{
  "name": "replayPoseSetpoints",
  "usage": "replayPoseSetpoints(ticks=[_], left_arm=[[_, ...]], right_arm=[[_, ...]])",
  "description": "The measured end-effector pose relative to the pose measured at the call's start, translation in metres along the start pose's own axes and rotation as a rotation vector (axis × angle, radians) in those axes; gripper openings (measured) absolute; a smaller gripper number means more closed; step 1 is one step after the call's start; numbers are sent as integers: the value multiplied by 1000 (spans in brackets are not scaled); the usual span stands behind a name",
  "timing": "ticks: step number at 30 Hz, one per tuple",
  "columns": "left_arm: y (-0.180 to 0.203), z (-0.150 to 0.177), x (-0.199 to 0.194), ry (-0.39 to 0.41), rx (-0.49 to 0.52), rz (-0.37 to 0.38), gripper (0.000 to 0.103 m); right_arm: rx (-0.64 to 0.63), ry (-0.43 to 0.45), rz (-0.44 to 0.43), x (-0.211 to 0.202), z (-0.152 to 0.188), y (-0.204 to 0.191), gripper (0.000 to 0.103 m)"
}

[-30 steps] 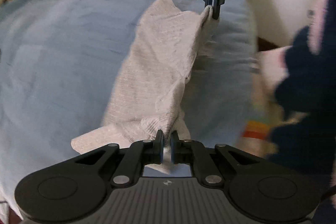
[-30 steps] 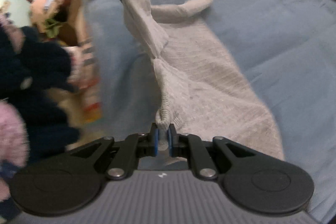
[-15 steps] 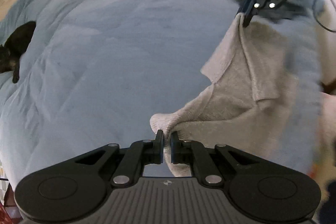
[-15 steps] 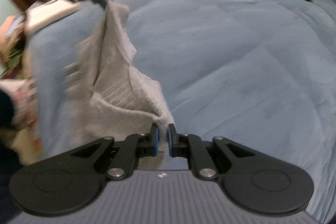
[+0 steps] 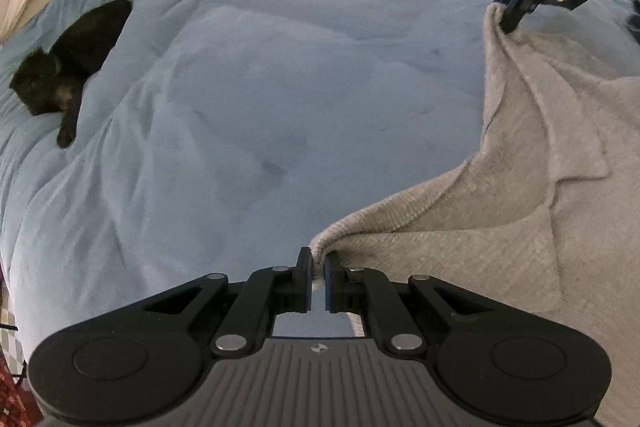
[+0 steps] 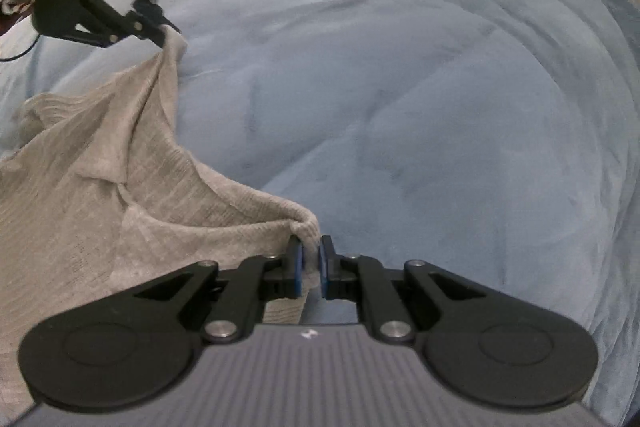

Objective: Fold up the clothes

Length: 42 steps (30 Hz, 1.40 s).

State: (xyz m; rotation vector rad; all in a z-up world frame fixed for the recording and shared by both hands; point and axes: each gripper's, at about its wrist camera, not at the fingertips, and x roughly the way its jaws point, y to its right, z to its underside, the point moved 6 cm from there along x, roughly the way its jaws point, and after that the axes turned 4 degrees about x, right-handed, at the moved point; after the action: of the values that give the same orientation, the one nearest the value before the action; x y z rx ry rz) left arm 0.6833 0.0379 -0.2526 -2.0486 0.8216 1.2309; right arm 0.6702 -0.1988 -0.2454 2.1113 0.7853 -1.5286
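Over blue bed, left view: my left claw pinched shut on grey knit garment corner; soft, limp, light, drapes rightward. Right view: my right claw clamped on other corner; hold hems, fabric sags between.

A rumpled blue duvet covers the bed under dim light.
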Motion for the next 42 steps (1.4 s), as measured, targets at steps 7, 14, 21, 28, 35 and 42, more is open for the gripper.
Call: replayPoseSetpoints(ticks=[7,14,21,28,35,42], left_arm=[[-11,2,28,-27,-59,12,5],[-24,15,19,-11,-229,40,33],[-55,43,-30,23,-365,33,34],[3,106,-75,-4,-355,142,40],[60,163,-73,-90,-314,166,40],[67,181,-64,-88,-385,182,31]], right_arm=[[48,-14,33,16,-1,34,9],[190,48,-31,-17,15,53,32],[264,121,-12,-66,31,72,38],[272,87,-17,-100,95,30,38],[381,28,3,-96,184,-17,37],[475,37,7,-104,223,-33,37]])
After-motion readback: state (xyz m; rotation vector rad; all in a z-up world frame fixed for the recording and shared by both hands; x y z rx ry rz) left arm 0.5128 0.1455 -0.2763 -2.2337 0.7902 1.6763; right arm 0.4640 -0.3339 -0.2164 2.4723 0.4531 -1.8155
